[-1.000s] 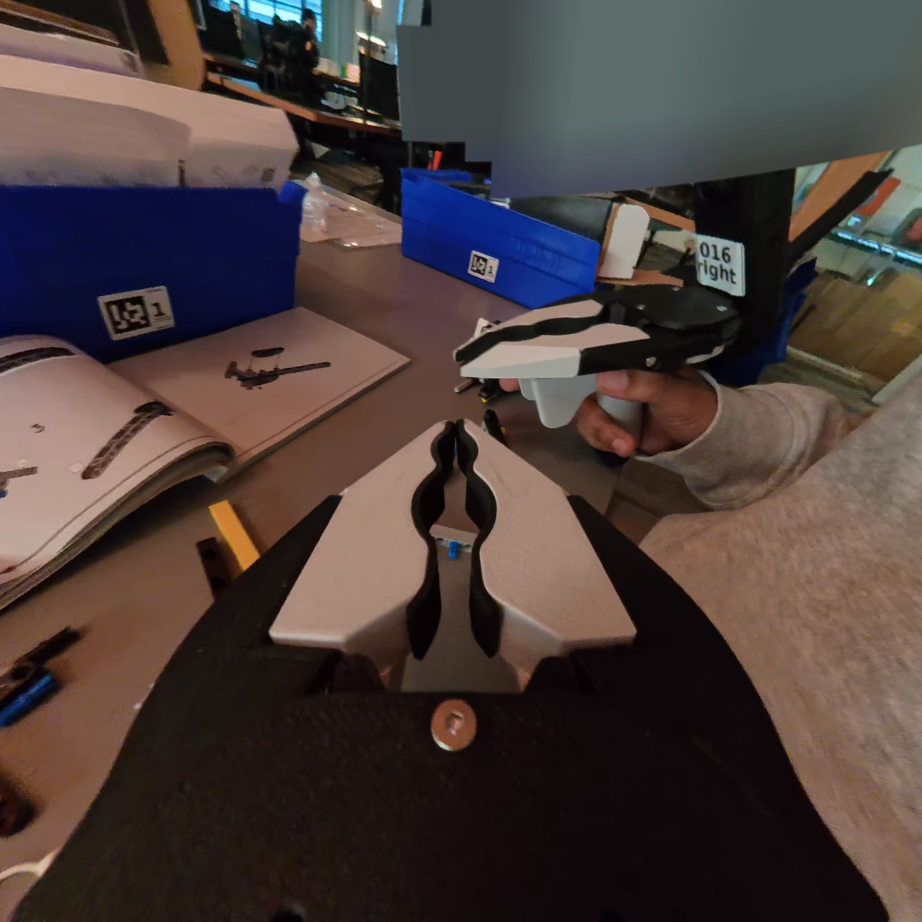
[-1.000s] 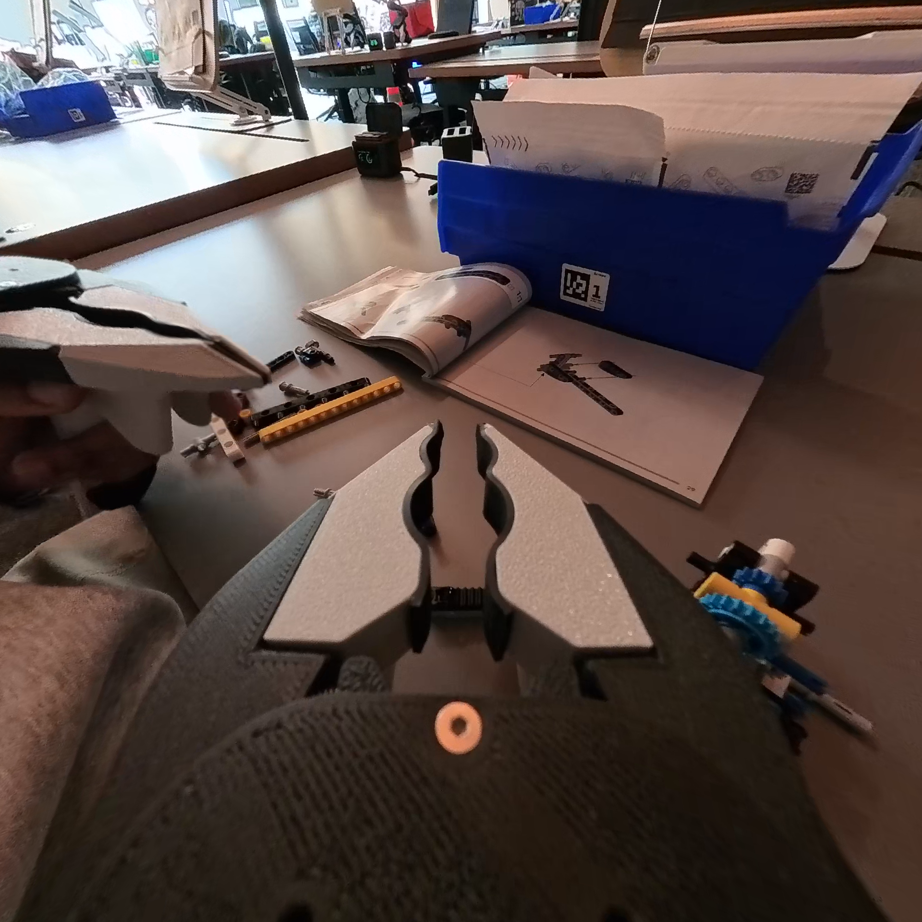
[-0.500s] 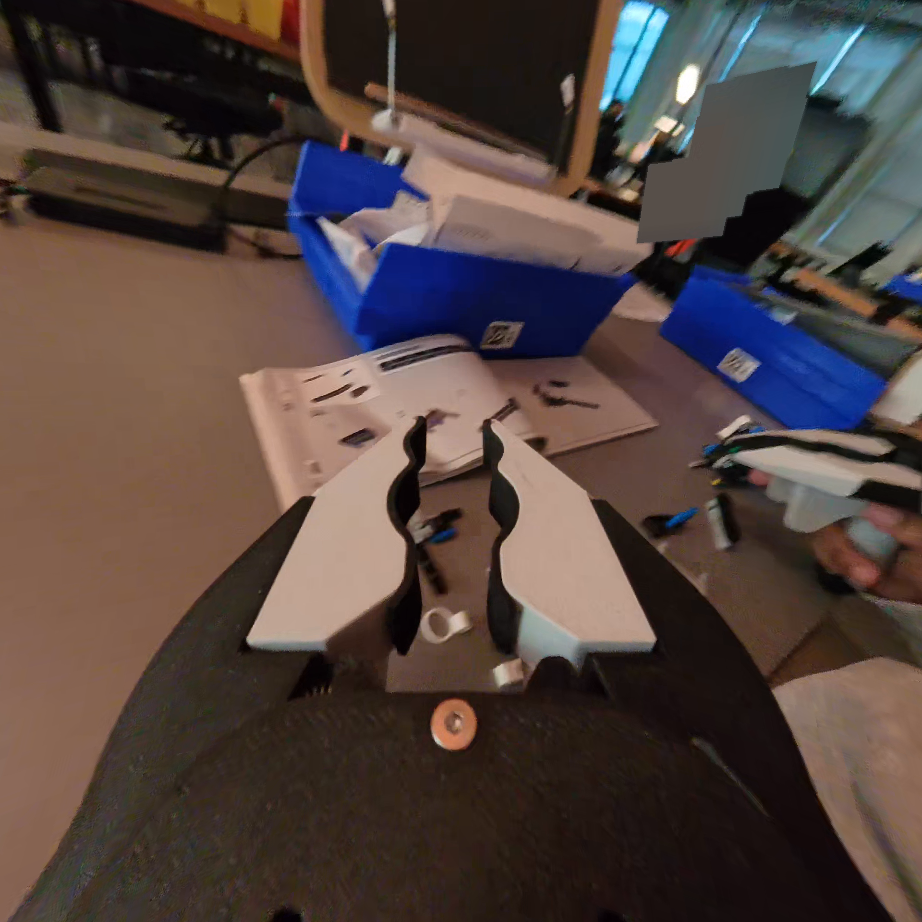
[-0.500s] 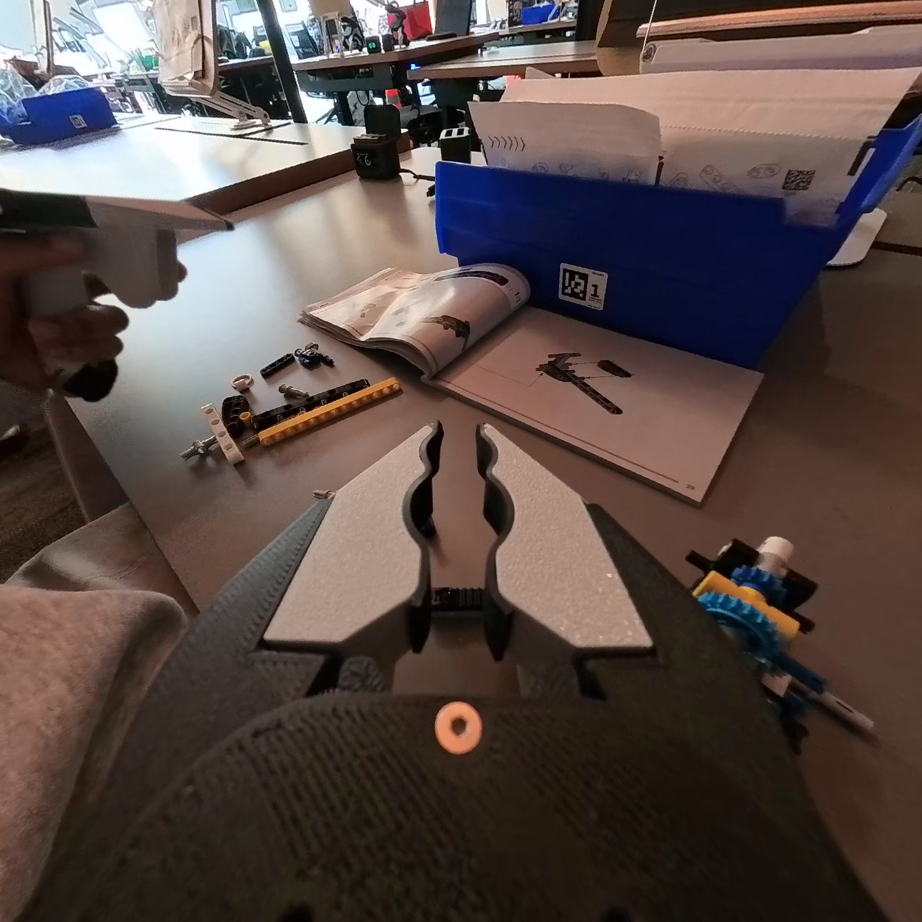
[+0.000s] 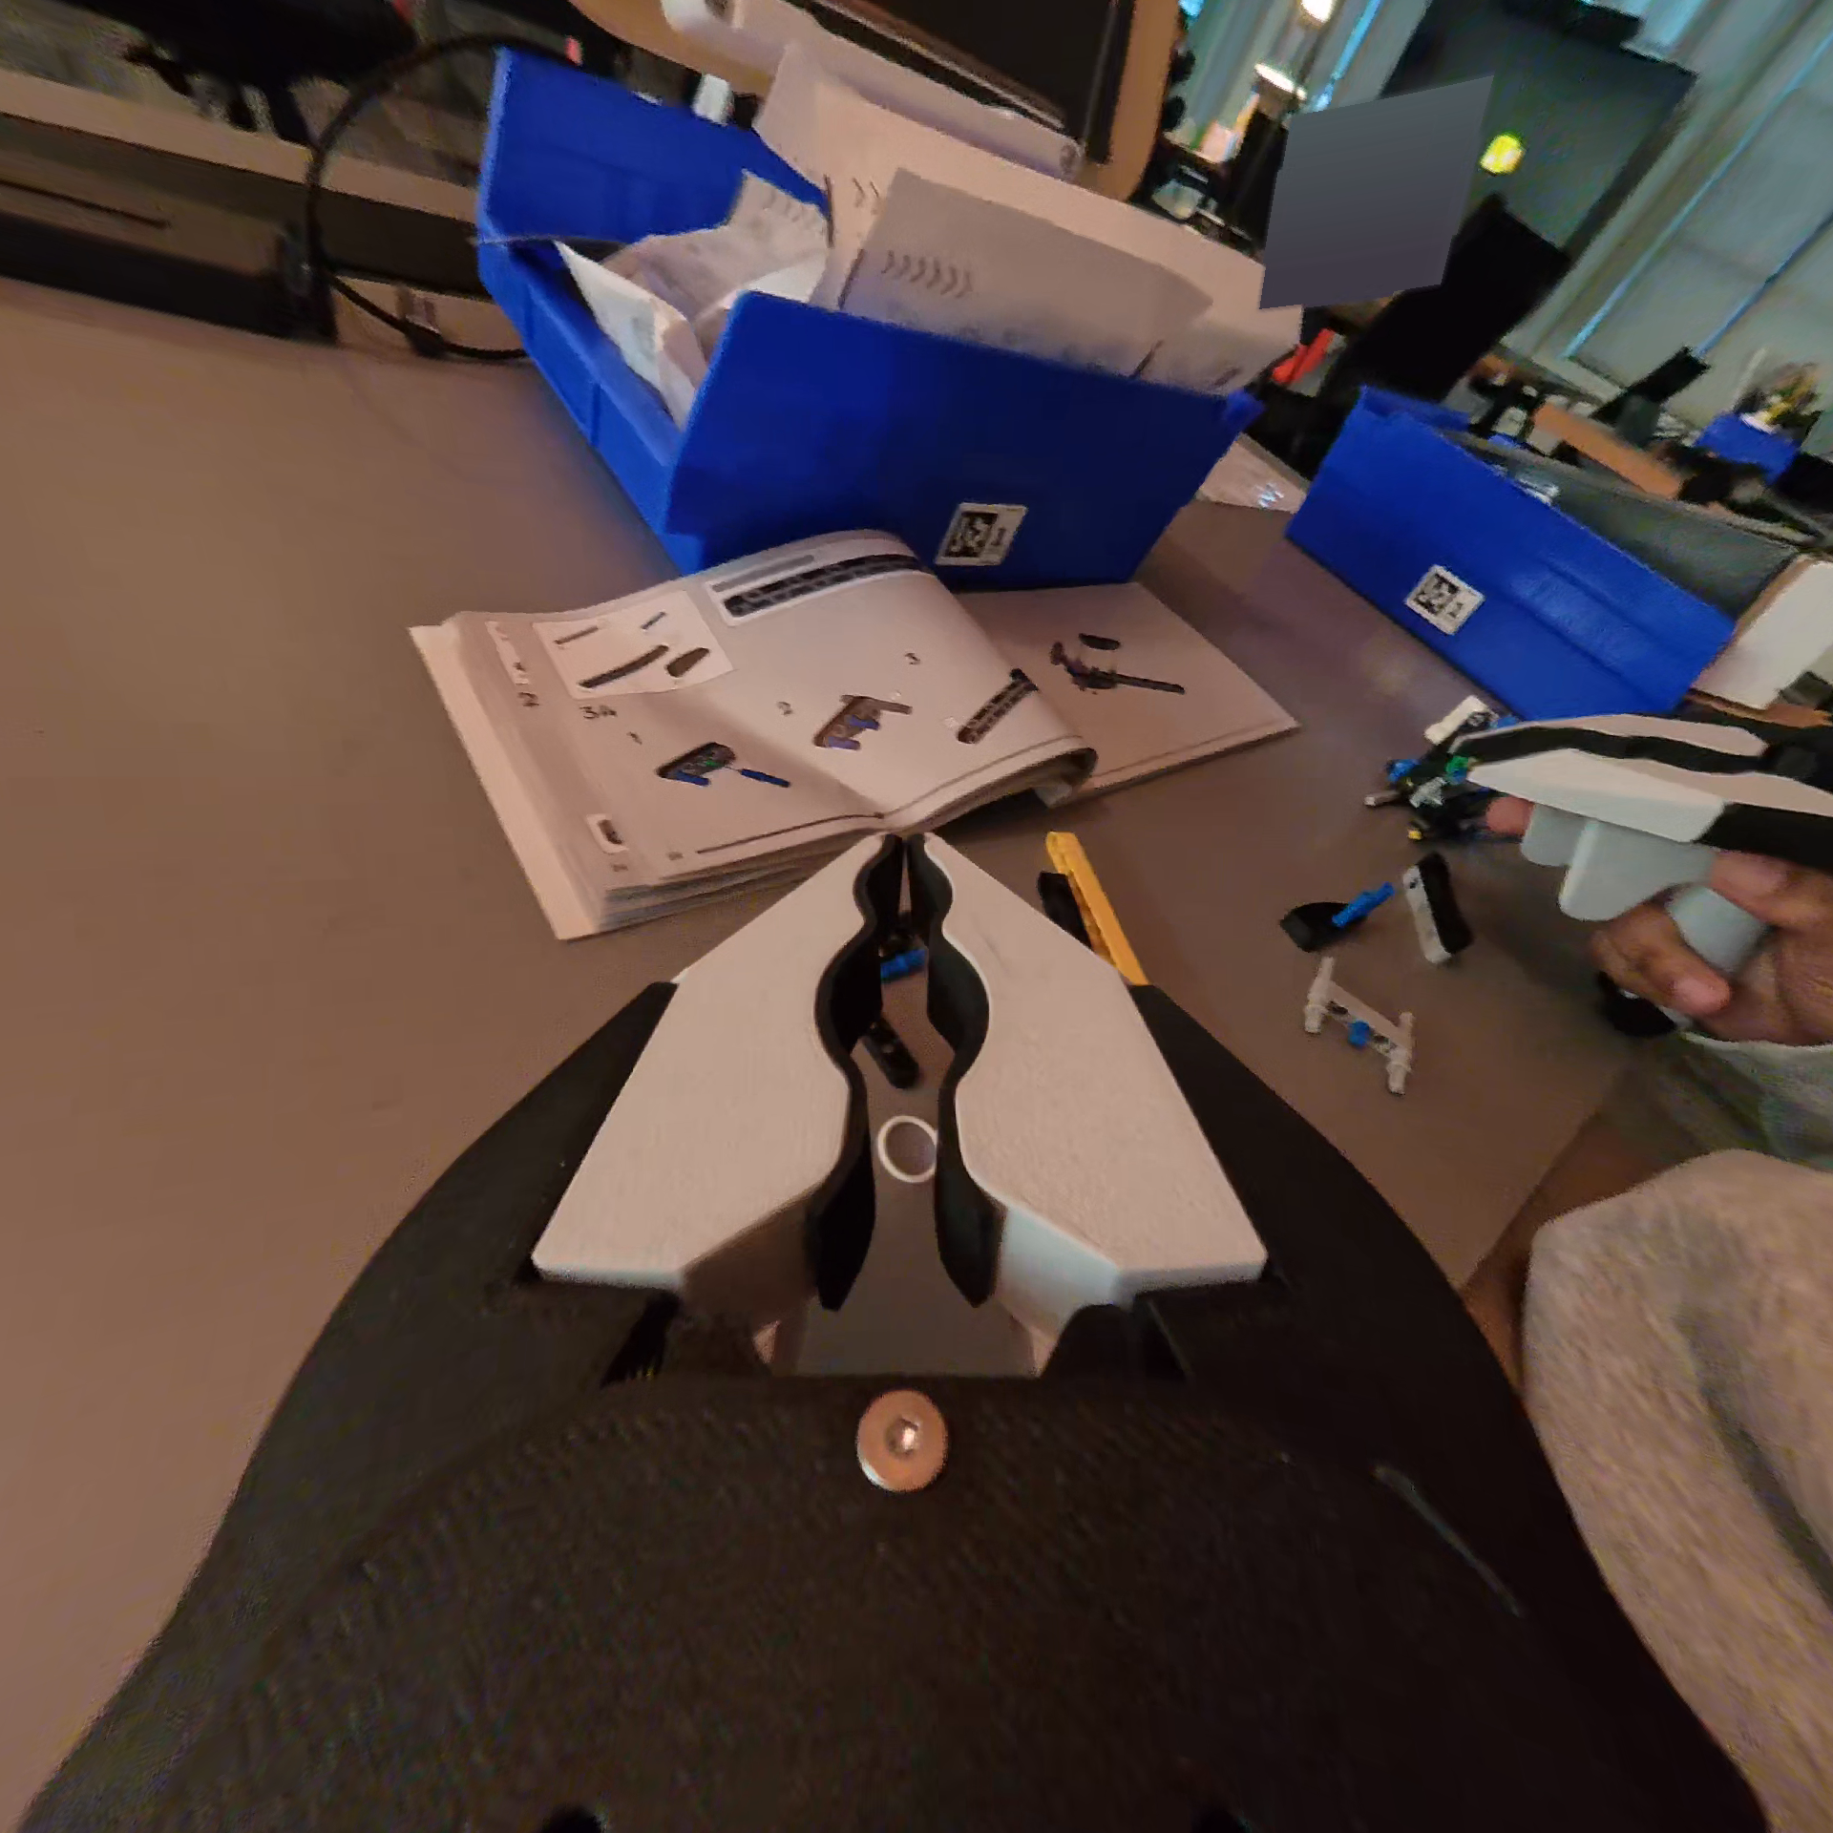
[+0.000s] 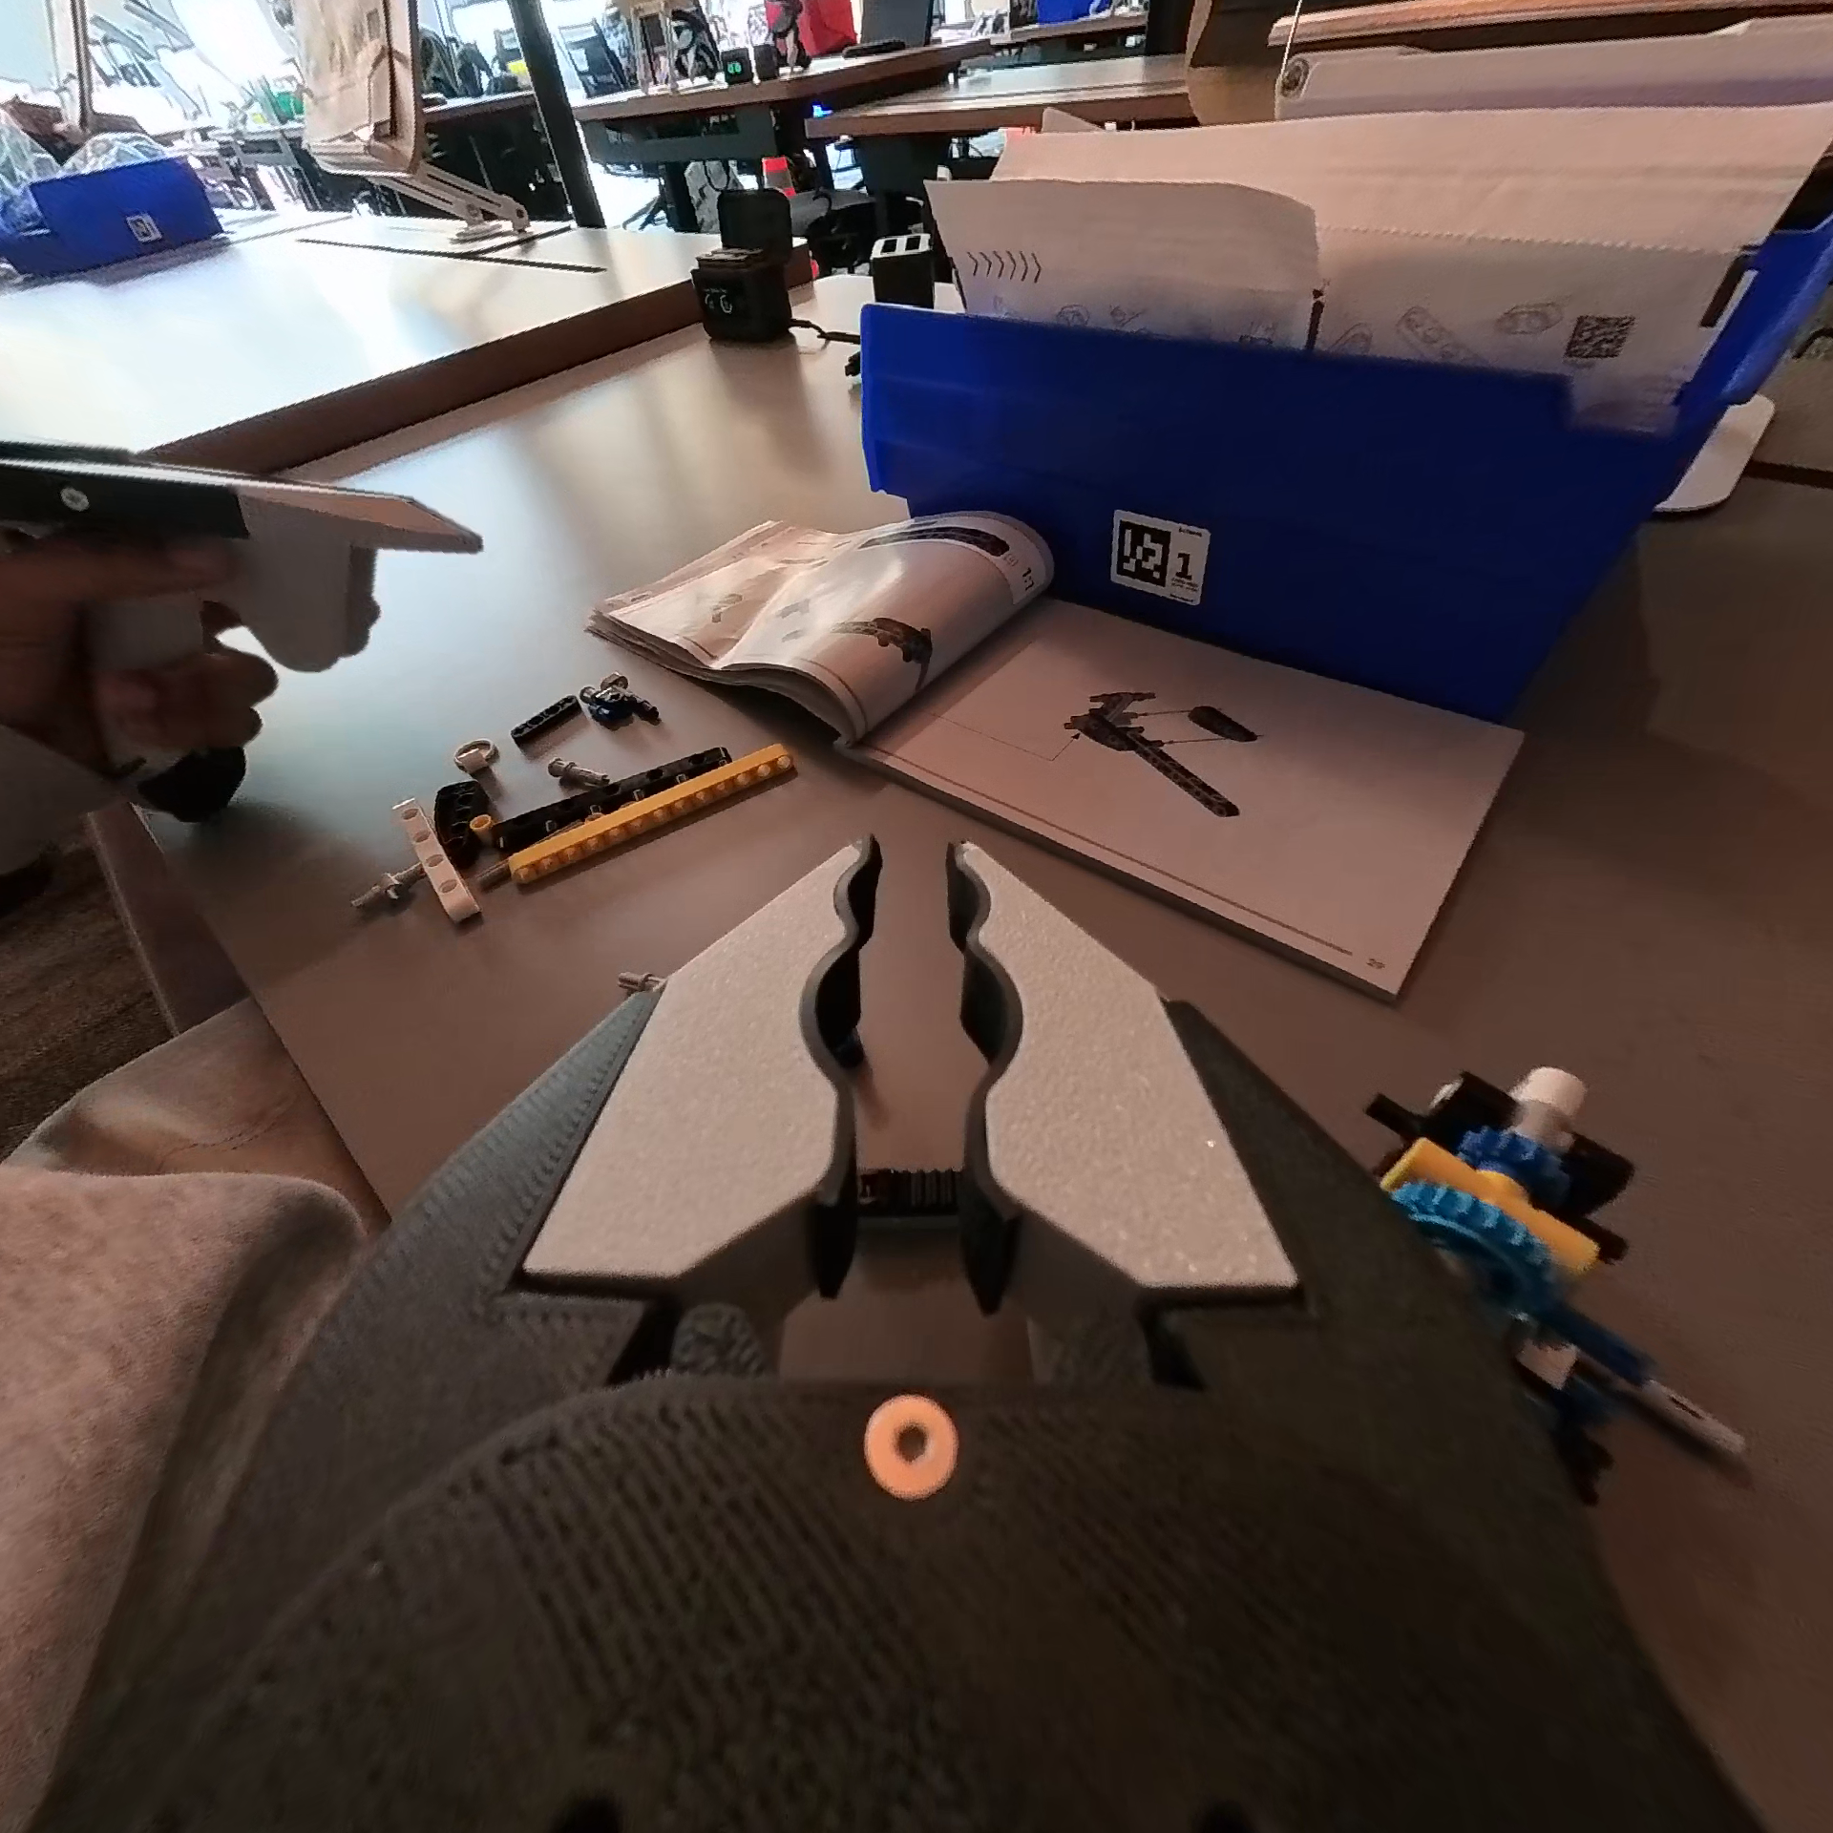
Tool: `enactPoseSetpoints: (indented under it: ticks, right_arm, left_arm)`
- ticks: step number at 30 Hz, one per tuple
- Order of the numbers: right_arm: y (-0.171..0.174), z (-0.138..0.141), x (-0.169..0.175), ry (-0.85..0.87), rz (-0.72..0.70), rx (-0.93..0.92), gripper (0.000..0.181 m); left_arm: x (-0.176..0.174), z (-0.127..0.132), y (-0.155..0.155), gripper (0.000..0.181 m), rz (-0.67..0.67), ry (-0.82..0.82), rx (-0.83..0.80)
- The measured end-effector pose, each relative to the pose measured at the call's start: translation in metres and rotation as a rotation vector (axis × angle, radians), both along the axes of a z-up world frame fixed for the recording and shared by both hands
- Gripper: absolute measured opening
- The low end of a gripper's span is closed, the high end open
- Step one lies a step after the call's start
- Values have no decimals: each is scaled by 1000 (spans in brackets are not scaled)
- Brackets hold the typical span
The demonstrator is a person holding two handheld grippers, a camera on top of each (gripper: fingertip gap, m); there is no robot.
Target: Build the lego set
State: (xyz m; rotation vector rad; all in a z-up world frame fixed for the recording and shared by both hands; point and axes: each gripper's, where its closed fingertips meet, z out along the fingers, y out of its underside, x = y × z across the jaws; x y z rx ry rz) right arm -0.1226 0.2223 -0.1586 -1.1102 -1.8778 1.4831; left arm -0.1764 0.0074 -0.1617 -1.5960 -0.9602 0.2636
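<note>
My left gripper point(image 5: 903, 851) hovers over loose small parts near the booklet; its tips are together and I see nothing held. Under it lie a white ring point(image 5: 908, 1149), a blue pin point(image 5: 901, 960) and a small black piece point(image 5: 888, 1041). It shows side-on at the left of the right wrist view point(image 6: 466, 541). My right gripper point(image 6: 913, 858) is open a little and empty, low over bare table. A yellow beam point(image 6: 655, 818) lies beside a black beam point(image 6: 615, 794) and a white beam point(image 6: 436, 858). A part-built assembly with blue gears point(image 6: 1498, 1190) sits right of my right gripper.
An open instruction booklet point(image 6: 1141, 754) lies before a blue bin of paper bags point(image 6: 1289, 496). A second blue bin point(image 5: 1508, 575) stands at the far right. A white frame piece point(image 5: 1359, 1022) lies near the table's front edge. A grey sleeve fills the lower corners. Spacing between my two grippers at the tips: around 25 centimetres.
My left gripper swung away from the right gripper toward the booklet, opened on the way, and its tips have now closed over the small parts. The right gripper has barely moved.
</note>
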Motion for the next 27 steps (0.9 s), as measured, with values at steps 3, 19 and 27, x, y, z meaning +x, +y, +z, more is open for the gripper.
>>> enactPoseSetpoints:
  ticks: [3, 19, 27]
  right_arm:
    - [0, 1, 0, 4, 0, 0, 13]
    - [-2, 0, 2, 12, 8, 16, 13]
    - [-88, 4, 29, -117, 171, -44, 28]
  left_arm:
    - [5, -3, 11, 0, -48, -38, 18]
    - [10, -3, 23, 2, -92, -81, 83]
    - [8, 3, 19, 1, -47, -39, 88]
